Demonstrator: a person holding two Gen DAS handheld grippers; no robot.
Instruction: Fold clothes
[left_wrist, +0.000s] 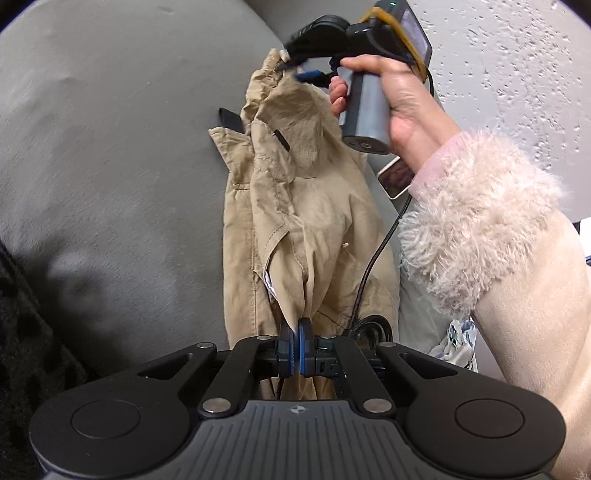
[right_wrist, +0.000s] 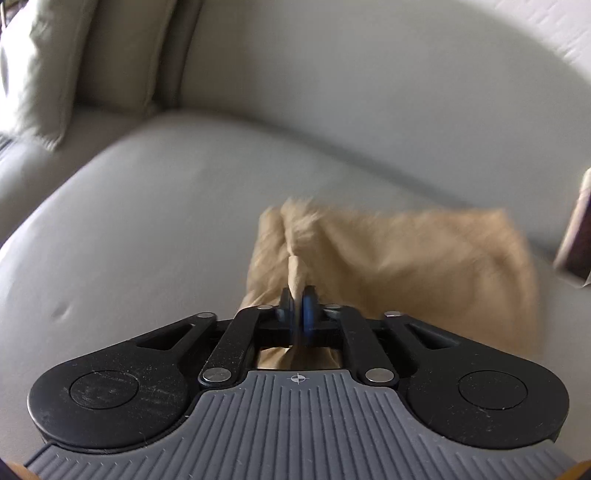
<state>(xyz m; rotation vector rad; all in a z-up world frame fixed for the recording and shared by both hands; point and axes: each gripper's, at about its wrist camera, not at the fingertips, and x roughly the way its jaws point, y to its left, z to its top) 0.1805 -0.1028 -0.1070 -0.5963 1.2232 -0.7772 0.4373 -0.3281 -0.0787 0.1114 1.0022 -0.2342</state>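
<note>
On the grey sofa seat, a little to the left, part of the tan garment lies in bunches, and the rest hangs up between my two tools. I think the folding has only begun: the cloth is crumpled with no flat, neat fold that I can see, so laying it flat and folding it is all left to do.

My left gripper sits low and near, its blue pads pressed together on a pinch of the cloth. My right gripper pinches another bit of the same tan garment (that view is blurry, so I can't tell which edge). From the left camera I see my right hand up high and far, wrapped round the tool's handle, wrist bent, fluffy cuff below it. A phone lies just beside the cloth.
</note>
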